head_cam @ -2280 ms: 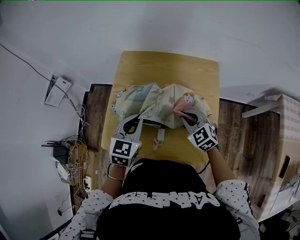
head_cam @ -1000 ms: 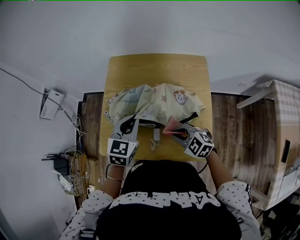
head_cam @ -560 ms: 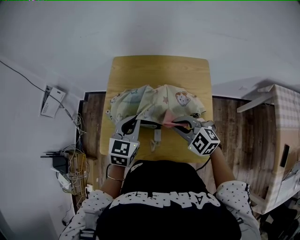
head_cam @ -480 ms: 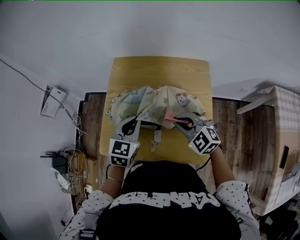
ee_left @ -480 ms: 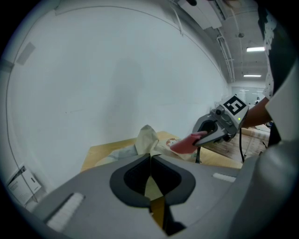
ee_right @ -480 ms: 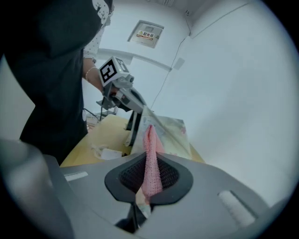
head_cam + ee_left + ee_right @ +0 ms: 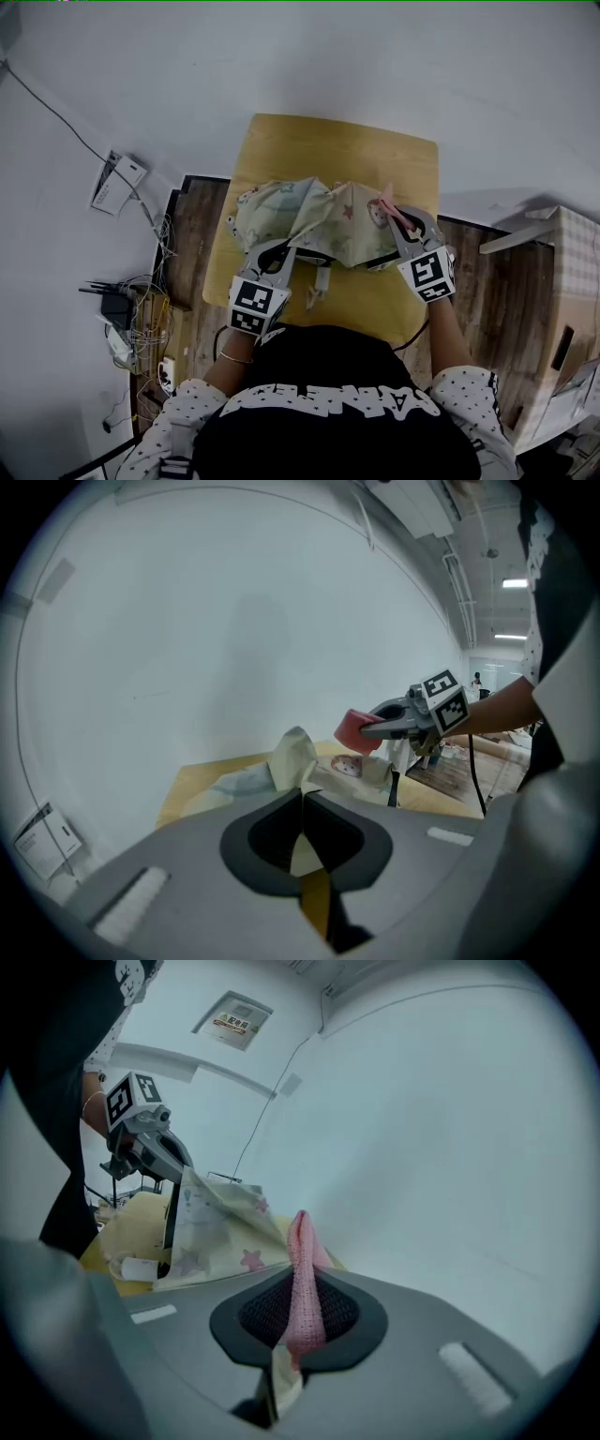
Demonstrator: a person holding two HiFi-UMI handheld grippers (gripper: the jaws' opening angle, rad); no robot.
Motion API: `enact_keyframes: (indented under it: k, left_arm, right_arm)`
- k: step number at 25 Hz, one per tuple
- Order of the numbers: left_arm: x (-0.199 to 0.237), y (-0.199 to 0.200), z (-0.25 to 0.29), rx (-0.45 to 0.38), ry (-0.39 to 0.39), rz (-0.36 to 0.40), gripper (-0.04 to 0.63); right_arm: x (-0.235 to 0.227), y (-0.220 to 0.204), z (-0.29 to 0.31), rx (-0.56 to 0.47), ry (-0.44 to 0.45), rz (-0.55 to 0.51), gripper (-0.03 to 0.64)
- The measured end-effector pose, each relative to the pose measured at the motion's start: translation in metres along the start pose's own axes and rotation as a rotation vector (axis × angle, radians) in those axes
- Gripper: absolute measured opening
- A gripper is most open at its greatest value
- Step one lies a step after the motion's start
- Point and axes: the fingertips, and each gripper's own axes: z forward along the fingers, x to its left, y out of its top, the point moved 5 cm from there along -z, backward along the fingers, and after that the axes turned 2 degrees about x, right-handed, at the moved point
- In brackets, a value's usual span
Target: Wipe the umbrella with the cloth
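**Both grippers clamped: one on the canopy, one on the cloth**

A folded-down umbrella [image 7: 323,214], its pale yellow canopy printed with stars and cartoon figures, lies crumpled across the middle of the small wooden desk [image 7: 337,141], spreading from near the left edge to near the right edge.

The left gripper [image 7: 284,251] sits at the canopy's near-left side. Its jaws are pressed together on a fold of the pale fabric, which stands up in a peak just beyond the tips.

The right gripper [image 7: 397,214] is over the canopy's right end, close to the desk's right edge. Its jaws are clenched on a pink cloth [image 7: 302,1274], a narrow ridge of which pokes up past the tips. Seen from the left gripper view, the cloth hangs just above the cartoon print at that end, apart from the fabric.

A small pale part of the umbrella [image 7: 321,279] lies on the bare wood between the two grippers, near the desk's front edge; what it is cannot be made out.
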Motion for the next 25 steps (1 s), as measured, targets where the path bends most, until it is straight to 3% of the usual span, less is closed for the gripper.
enact_keyframes:
  k: [7,25]
  left_arm:
    - [0.008,0.001,-0.002,0.005,0.009,-0.019,0.002]
    - [0.017,0.003,0.006,0.023,0.009,-0.037,0.002]
  right_arm:
    - [0.006,-0.025,0.008,0.081,0.037,0.031,0.034]
    - [0.048,-0.059,-0.014,0.145,0.120,0.095,0.035]
